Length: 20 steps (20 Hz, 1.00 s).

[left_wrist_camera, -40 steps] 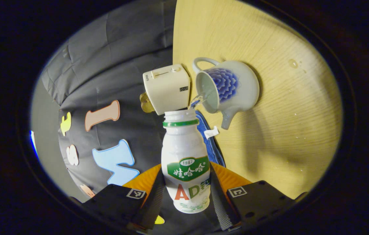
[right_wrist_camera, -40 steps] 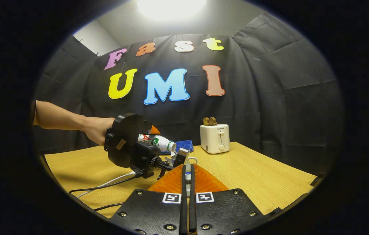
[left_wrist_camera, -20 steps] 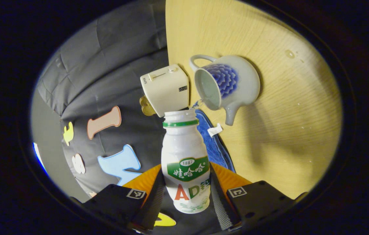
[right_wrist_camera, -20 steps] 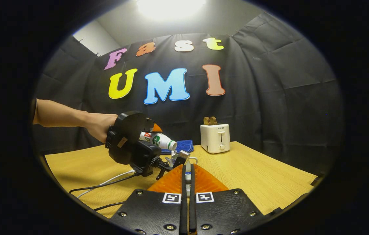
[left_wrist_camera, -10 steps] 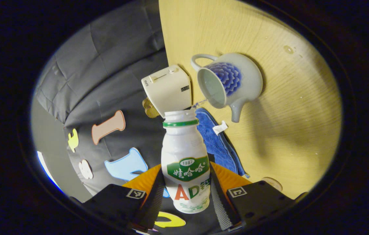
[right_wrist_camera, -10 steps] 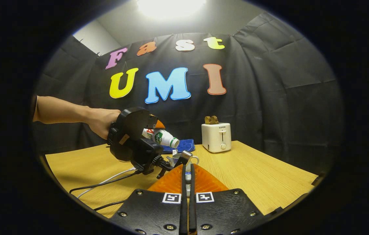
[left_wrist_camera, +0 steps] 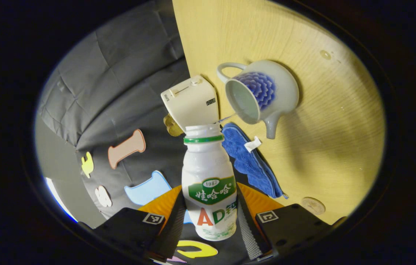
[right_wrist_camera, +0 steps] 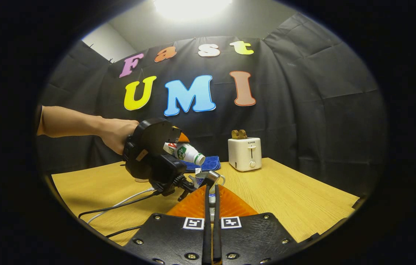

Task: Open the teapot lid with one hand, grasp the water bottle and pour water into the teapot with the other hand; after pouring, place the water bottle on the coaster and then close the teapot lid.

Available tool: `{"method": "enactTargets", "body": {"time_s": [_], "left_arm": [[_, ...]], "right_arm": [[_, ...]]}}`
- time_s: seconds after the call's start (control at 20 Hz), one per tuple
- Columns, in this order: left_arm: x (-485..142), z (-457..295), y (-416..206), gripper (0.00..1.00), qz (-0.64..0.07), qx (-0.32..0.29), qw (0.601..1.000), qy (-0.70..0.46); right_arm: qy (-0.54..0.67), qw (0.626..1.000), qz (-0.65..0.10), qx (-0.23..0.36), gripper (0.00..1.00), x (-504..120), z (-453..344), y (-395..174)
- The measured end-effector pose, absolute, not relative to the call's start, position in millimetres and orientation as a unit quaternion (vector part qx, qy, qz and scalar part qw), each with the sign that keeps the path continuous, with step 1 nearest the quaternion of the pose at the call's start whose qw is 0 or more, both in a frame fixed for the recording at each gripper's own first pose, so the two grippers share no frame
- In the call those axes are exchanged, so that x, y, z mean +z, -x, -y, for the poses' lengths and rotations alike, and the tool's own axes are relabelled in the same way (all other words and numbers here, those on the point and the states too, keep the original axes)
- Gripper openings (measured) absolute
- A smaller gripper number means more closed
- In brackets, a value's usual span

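Note:
My left gripper (left_wrist_camera: 210, 206) is shut on the white water bottle (left_wrist_camera: 209, 176), which has a green neck ring and no cap. The bottle is tilted mouth-down toward the open teapot (left_wrist_camera: 266, 92), white with a blue flower. A thin trickle of water runs from the bottle's mouth into the pot. In the right gripper view the bottle (right_wrist_camera: 185, 152) hangs over the teapot (right_wrist_camera: 204, 178), held by a hand with the other gripper. My right gripper (right_wrist_camera: 212, 188) is shut, with a small white piece of the teapot lid (right_wrist_camera: 212, 199) between its fingers. A round coaster (left_wrist_camera: 313, 205) lies on the table.
A white toaster (right_wrist_camera: 245, 154) holding bread stands at the back of the wooden table (right_wrist_camera: 296, 198). A folded blue cloth (right_wrist_camera: 208, 162) lies behind the teapot. Cables (right_wrist_camera: 119, 208) trail across the table's left front.
The left gripper and bottle have risen and shifted a little right. The stream of water has thinned to a trickle. The coaster has come into the left gripper view.

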<state>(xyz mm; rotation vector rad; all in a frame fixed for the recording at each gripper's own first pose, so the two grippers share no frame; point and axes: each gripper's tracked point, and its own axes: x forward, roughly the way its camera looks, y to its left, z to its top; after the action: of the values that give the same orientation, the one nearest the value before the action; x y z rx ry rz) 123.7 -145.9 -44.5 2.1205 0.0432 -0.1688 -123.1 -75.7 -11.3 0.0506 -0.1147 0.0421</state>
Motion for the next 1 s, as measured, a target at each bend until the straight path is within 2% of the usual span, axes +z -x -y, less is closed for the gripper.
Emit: {"method": "enactTargets", "body": {"time_s": [0.05,0.1,0.2,0.25,0.45,0.5,0.6,0.65,0.7,0.95,1.0], "left_arm": [[-45,147,-123,0.72,-0.017,-0.071,0.485,-0.871],[-46,148,-122,0.77,-0.016,-0.073,0.485,-0.871],[-47,149,-122,0.77,-0.015,-0.076,0.48,-0.874],[-47,150,-122,0.82,-0.016,-0.077,0.479,-0.874],[-52,151,-125,0.82,-0.016,-0.082,0.478,-0.874],[-52,151,-126,0.77,-0.015,-0.082,0.479,-0.874],[-55,151,-127,0.76,-0.016,-0.085,0.484,-0.871],[-56,151,-126,0.79,-0.016,-0.086,0.486,-0.87],[-57,150,-125,0.76,-0.016,-0.086,0.487,-0.869],[-62,150,-125,0.76,-0.013,-0.089,0.497,-0.863],[-65,150,-124,0.82,-0.014,-0.091,0.505,-0.858]], "right_arm": [[-0.026,0.998,0.057,0.021,0.02,-11,76,123],[-0.026,0.998,0.058,0.021,0.02,-11,76,124],[-0.027,0.998,0.061,0.019,0.02,-9,77,124],[-0.028,0.998,0.062,0.019,0.02,-8,77,124],[-0.029,0.998,0.06,0.019,0.02,-9,79,124],[-0.031,0.998,0.059,0.018,0.02,-10,79,123],[-0.033,0.997,0.06,0.019,0.02,-9,79,123],[-0.032,0.997,0.06,0.019,0.02,-9,79,123],[-0.03,0.998,0.061,0.019,0.02,-10,78,123],[-0.029,0.998,0.062,0.019,0.02,-9,79,123],[-0.03,0.997,0.062,0.018,0.02,-9,79,123]]}}
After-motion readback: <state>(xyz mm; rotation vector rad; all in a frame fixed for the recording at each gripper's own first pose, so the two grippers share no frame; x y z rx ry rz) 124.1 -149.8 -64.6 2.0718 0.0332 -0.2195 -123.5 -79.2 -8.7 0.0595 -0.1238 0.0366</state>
